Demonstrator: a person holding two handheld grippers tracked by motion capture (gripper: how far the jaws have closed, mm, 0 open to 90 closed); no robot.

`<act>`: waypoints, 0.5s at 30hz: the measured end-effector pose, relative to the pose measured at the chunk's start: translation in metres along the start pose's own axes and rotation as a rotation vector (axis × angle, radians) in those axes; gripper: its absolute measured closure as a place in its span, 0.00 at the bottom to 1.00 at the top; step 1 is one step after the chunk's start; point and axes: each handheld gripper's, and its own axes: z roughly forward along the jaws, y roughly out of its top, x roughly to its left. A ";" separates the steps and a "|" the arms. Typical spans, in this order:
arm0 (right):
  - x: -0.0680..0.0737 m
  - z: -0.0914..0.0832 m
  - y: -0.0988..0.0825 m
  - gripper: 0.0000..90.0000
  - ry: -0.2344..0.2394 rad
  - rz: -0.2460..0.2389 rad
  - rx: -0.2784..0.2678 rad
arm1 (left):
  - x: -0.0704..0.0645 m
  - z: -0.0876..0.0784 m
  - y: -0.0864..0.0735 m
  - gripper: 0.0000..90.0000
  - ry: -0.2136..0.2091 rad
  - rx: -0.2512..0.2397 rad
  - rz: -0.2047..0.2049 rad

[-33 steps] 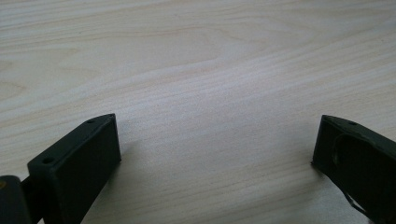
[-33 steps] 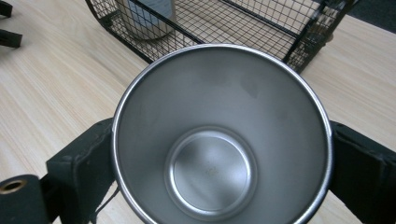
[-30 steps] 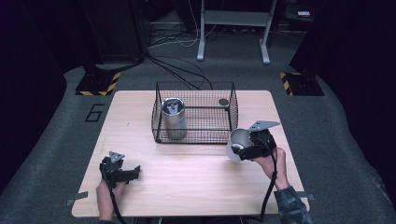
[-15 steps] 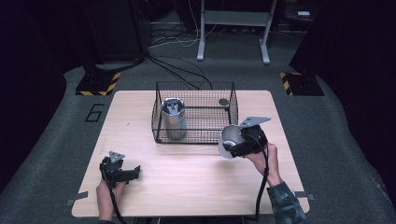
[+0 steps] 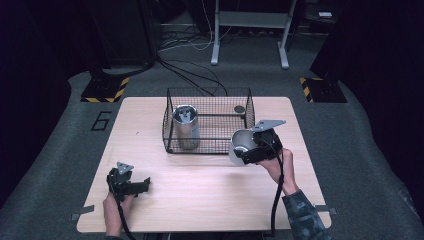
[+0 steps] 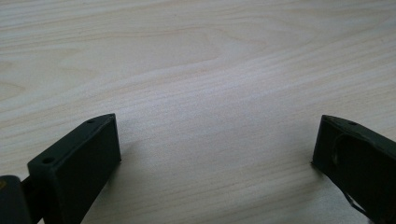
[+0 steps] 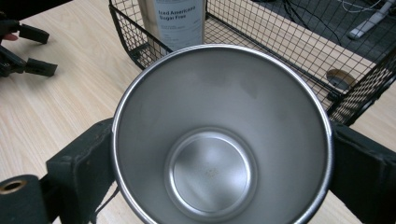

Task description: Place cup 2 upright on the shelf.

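My right gripper (image 5: pixel 250 150) clamps steel cup (image 5: pixel 241 146) by its sides, jaws pressed on opposite walls, mouth tipped toward camera so I see bare inside (image 7: pixel 219 140). Cup held off table (image 5: pixel 210 200), just beside basket (image 5: pixel 170 127) front right corner, likely for lifting over wall. Can (image 5: pixel 185 126) stands upright inside basket, left part. My left gripper (image 5: pixel 145 184) rests low near table's front left, jaws spread, holding nothing, out of way.

My view is a lab, dark curtains (image 5: pixel 35 75), hazard-striped floor blocks (image 5: pixel 104 90), loose cables (image 5: pixel 185 42), lone wooden table (image 5: pixel 200 185).
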 end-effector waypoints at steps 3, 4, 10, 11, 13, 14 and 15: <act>0.001 0.000 0.005 0.06 0.003 -0.011 -0.001 | 0.000 0.000 0.000 0.00 0.000 0.000 0.000; 0.001 0.001 0.007 0.06 0.005 -0.015 -0.001 | 0.000 0.000 0.000 0.00 0.000 0.000 0.000; 0.001 0.001 0.017 0.06 0.008 -0.025 -0.013 | 0.000 0.000 0.000 0.00 0.000 0.000 0.000; 0.002 0.001 0.018 0.06 0.008 -0.021 -0.015 | 0.000 0.000 0.000 0.00 0.000 0.000 0.000; 0.001 0.001 0.022 0.06 0.009 -0.028 -0.014 | 0.000 0.000 0.000 0.00 0.000 0.000 0.000; 0.001 0.001 0.024 0.06 0.012 -0.033 -0.009 | 0.000 0.000 0.000 0.00 0.000 0.000 0.001; 0.001 0.001 0.024 0.06 0.013 -0.023 -0.008 | 0.000 0.000 0.000 0.00 0.000 0.000 0.000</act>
